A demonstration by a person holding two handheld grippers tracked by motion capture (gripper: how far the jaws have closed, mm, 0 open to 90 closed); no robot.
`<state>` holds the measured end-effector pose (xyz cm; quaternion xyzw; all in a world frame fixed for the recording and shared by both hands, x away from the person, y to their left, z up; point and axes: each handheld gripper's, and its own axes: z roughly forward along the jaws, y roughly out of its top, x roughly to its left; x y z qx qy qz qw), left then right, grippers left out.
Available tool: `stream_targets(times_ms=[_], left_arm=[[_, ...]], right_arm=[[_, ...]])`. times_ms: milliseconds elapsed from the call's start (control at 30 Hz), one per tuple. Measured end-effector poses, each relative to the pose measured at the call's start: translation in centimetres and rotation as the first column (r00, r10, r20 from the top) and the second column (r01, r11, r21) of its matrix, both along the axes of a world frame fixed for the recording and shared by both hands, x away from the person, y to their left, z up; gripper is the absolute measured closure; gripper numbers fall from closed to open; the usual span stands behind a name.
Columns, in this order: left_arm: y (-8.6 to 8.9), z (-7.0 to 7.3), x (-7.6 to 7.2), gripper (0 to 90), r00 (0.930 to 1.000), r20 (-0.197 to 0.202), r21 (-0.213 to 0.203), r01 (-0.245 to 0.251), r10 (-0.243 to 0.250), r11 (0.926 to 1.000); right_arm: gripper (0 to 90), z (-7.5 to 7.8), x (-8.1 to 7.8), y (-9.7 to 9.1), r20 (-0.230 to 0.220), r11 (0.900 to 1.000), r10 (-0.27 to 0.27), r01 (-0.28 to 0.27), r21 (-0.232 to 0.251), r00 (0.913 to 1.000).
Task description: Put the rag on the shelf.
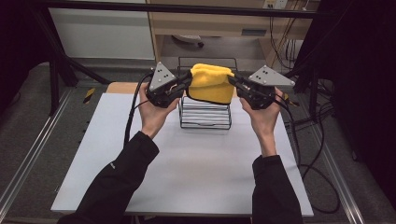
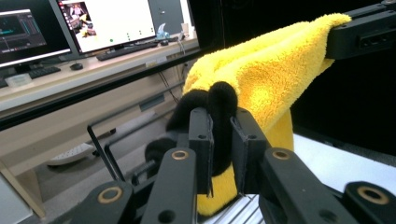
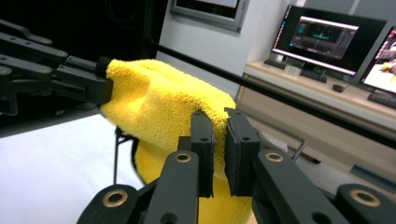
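My left hand-held gripper [image 1: 186, 80] is clenched on one end of the yellow towel [image 1: 212, 83], my right hand-held gripper [image 1: 235, 82] on the other end. I hold both hands raised, palms turned inward, stretching the towel between them above the wire rack [image 1: 205, 122], which stands on the white desk [image 1: 196, 163].

The high view looked down and forward toward twelve o'clock; each gripper view sat close behind its jaws, facing inward, both sharing the yellow cloth [image 1: 212, 83] between them
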<state>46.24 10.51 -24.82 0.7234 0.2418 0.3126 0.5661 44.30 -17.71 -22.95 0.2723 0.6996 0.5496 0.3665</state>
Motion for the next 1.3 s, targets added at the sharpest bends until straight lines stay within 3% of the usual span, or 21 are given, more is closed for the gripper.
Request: stream_targets(times_ms=[300,400,567,667,767,900,1133,1300], left_arm=[[0.0,-1.3,-0.1,78.0,0.9987,-0.051,0.013,0.008,-0.008,0.9999],[0.2,-1.2,-0.2,73.9,0.9954,-0.094,0.008,0.021,-0.020,0.9998],[0.8,-0.1,-0.6,58.5,0.9881,-0.154,0.004,0.009,-0.009,0.9999],[1.2,1.0,-0.7,51.1,0.9882,-0.153,-0.021,0.003,-0.006,0.9998],[1.3,2.1,-0.6,49.9,0.9887,-0.149,-0.051,0.004,-0.012,0.9987],[0.6,2.3,0.1,54.0,0.9847,-0.173,-0.032,0.014,-0.019,0.9994],[-0.1,0.9,1.0,76.0,0.9624,-0.267,-0.034,0.043,-0.050,0.9985],[0.0,-0.2,0.6,84.7,0.9593,-0.278,-0.035,0.043,-0.051,0.9985]], right_arm=[[83.3,-2.0,-0.4,-0.3,-0.053,0.9997,0.012,-0.013,-0.020,0.9985],[83.3,-2.6,-0.4,-0.3,-0.068,0.9995,0.017,-0.018,-0.026,0.9976],[83.2,-3.2,-0.2,-0.5,-0.077,0.9991,0.019,-0.022,-0.035,0.9968],[83.1,-3.5,-0.2,-0.4,-0.082,0.9987,0.020,-0.024,-0.044,0.9964],[82.9,-3.7,-0.1,-0.2,-0.085,0.9977,0.023,-0.028,-0.061,0.9961],[82.7,-3.9,-0.1,-0.3,-0.084,0.9969,0.028,-0.034,-0.071,0.9960],[81.1,-4.0,-0.3,-0.5,-0.080,0.9960,0.044,-0.050,-0.074,0.9959],[75.9,-3.7,-0.5,-0.8,-0.101,0.9964,0.066,-0.071,-0.045,0.9927]])
